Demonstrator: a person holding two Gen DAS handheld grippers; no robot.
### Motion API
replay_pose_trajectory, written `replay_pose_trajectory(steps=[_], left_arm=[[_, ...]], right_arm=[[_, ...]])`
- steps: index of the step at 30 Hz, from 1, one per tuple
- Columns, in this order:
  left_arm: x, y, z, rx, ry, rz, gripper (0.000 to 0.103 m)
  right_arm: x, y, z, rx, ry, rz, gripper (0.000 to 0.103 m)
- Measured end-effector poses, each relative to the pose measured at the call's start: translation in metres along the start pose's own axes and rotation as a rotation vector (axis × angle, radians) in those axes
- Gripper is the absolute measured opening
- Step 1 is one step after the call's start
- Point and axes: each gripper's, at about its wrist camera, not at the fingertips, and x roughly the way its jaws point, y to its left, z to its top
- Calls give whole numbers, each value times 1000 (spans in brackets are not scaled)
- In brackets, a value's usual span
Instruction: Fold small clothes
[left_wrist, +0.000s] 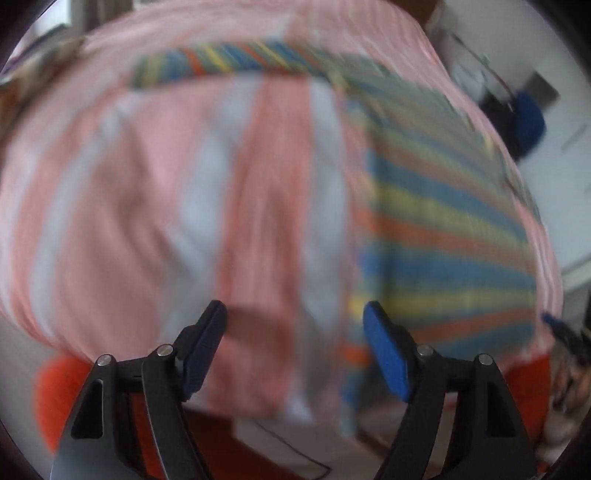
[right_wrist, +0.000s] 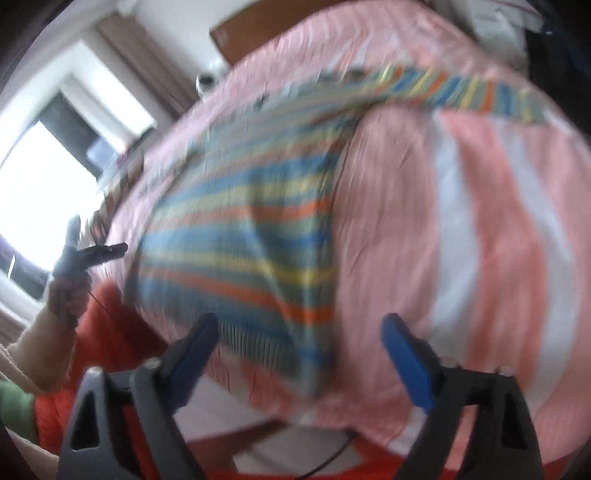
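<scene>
A knitted top (left_wrist: 443, 229) (right_wrist: 240, 236) with blue, yellow, orange and green stripes lies flat on a pink-and-white striped cover (left_wrist: 258, 192) (right_wrist: 498, 240). One sleeve (left_wrist: 236, 62) (right_wrist: 461, 92) stretches out along the far side. My left gripper (left_wrist: 295, 314) hangs open over the cover just left of the top, with nothing between its fingers. My right gripper (right_wrist: 301, 325) stands open above the top's ribbed hem (right_wrist: 255, 347), pads apart from the cloth. In the right wrist view the left gripper (right_wrist: 98, 236) shows at the far left, held by a hand in a cream sleeve. Both views are blurred.
Orange fabric (left_wrist: 55, 384) (right_wrist: 110, 332) shows below the cover's near edge. A bright window (right_wrist: 44, 184) is at the left and a brown board (right_wrist: 258, 33) stands beyond the cover. A blue object (left_wrist: 528, 125) and clutter lie off the far right. A thin cable (right_wrist: 332, 458) runs below.
</scene>
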Motion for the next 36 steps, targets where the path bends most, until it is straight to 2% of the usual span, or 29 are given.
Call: replay_pose_trajectory(steps=[1, 3, 5, 6, 7, 8, 14, 18, 20, 21, 23, 25, 27, 29, 31, 33, 36], left_arm=[[3, -11, -9, 34, -1, 15, 78], [8, -28, -17, 111, -11, 67, 78], [11, -35, -19, 135, -13, 90, 68], [14, -35, -19, 121, -4, 72, 49], [17, -36, -18, 112, 19, 26, 16], [20, -38, -20, 115, 31, 3, 3], [6, -37, -31, 111, 6, -3, 1], [26, -36, -30, 88, 33, 13, 1], [28, -41, -27, 102, 34, 29, 4], [27, -43, -27, 113, 26, 38, 9], [21, -51, -27, 117, -9, 50, 25], [6, -51, -30, 101, -87, 65, 74], [-11, -49, -30, 64, -189, 86, 90], [-27, -43, -32, 18, -258, 73, 92], [-33, -37, -33, -27, -285, 70, 94], [-39, -34, -33, -48, -298, 94, 94], [-56, -27, -47, -64, -343, 137, 97]], right_arm=[[14, 1, -2, -1, 42, -4, 68], [29, 1, -3, 12, 79, 1, 58], [40, 2, -2, 20, 85, 1, 45], [43, 2, -2, 25, 86, 3, 25], [48, 2, -1, 34, 92, 10, 5], [50, 3, -1, 40, 97, 9, 5], [25, 23, -7, 12, 94, -61, 4], [50, 12, -10, 72, 129, -106, 4], [64, 11, -6, 80, 126, -130, 5], [65, 14, -4, 76, 116, -139, 5], [58, 21, -2, 53, 104, -146, 18], [49, 27, -2, 32, 94, -187, 54], [34, 32, -1, 17, 51, -232, 61], [14, 40, 2, -6, -19, -330, 62], [-4, 50, 7, -12, -103, -413, 72], [-18, 56, 11, 8, -172, -447, 81], [-34, 63, 15, 39, -278, -436, 88]])
